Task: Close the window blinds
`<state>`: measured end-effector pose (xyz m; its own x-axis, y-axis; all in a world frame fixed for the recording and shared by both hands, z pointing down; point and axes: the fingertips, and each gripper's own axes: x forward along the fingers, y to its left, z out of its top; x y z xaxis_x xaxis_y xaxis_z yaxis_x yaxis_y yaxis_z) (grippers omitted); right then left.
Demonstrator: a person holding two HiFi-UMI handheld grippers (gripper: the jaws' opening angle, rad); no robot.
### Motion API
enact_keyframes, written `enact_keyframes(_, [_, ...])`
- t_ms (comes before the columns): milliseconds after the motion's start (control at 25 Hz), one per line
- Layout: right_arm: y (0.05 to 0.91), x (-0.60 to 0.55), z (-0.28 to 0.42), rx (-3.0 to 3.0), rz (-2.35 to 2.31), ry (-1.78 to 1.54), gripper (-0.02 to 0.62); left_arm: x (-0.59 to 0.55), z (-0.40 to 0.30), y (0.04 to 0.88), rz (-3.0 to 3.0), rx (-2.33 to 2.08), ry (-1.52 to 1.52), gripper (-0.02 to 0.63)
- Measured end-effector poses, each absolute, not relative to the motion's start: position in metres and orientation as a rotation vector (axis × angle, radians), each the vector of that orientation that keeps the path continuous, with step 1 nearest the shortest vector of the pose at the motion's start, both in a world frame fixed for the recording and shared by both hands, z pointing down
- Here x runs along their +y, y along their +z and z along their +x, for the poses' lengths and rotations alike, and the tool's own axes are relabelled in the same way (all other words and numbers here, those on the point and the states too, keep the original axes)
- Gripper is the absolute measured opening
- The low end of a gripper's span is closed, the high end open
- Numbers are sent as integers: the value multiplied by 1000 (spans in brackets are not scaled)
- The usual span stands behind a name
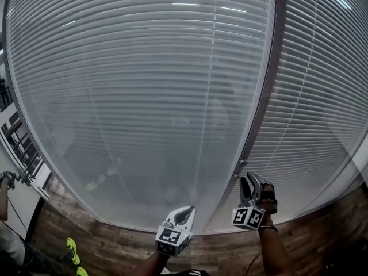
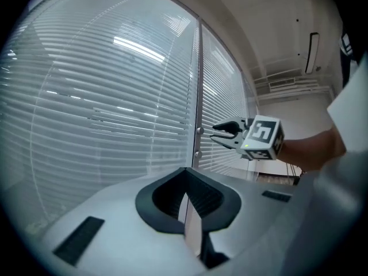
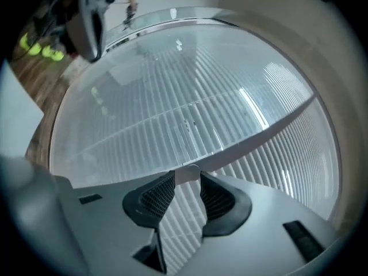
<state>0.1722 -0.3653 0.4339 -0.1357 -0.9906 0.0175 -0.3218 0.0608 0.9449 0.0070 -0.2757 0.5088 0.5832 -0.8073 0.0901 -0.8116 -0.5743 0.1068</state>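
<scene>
The right claw [image 1: 250,180] stood open, aimed at a small knob [image 3: 192,169] on the post [image 1: 265,96] between the window blinds [image 1: 144,96] just ahead, apparently to turn their slats; the left claw [image 1: 185,213] hung shut, empty.

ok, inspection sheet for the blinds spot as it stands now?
surface: wood-look floor under the window; no table.
job's things: blinds lowered over both panes, with a dark frame post between them and a small knob on the post.
clutter: yellow-green shoes on the floor at left.
grippers: left gripper has its fingers together with nothing seen in them; right gripper has its fingers apart, tips by the knob, not gripping it.
cables: thin cords run down through the slats; no loose cable clearly seen.
surroundings: another person at the left edge.
</scene>
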Motion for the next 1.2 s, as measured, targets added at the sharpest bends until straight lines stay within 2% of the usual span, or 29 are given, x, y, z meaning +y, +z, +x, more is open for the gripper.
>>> enact_keyframes(320, [466, -310, 160, -2068, 1595, -625, 120, -284, 0, 513, 2629, -1482, 60, 0])
enact_keyframes(520, [481, -288, 146, -2231, 1713, -572, 5, -282, 4, 514, 2619, -1527, 62, 0])
enact_keyframes(840, [502, -258, 150, -2467, 1811, 2, 3, -271, 0, 505, 2587, -1612, 68, 0])
enact_keyframes(1200, [528, -239, 134, -2505, 1718, 63, 3, -249, -14, 513, 2488, -1701, 108, 0])
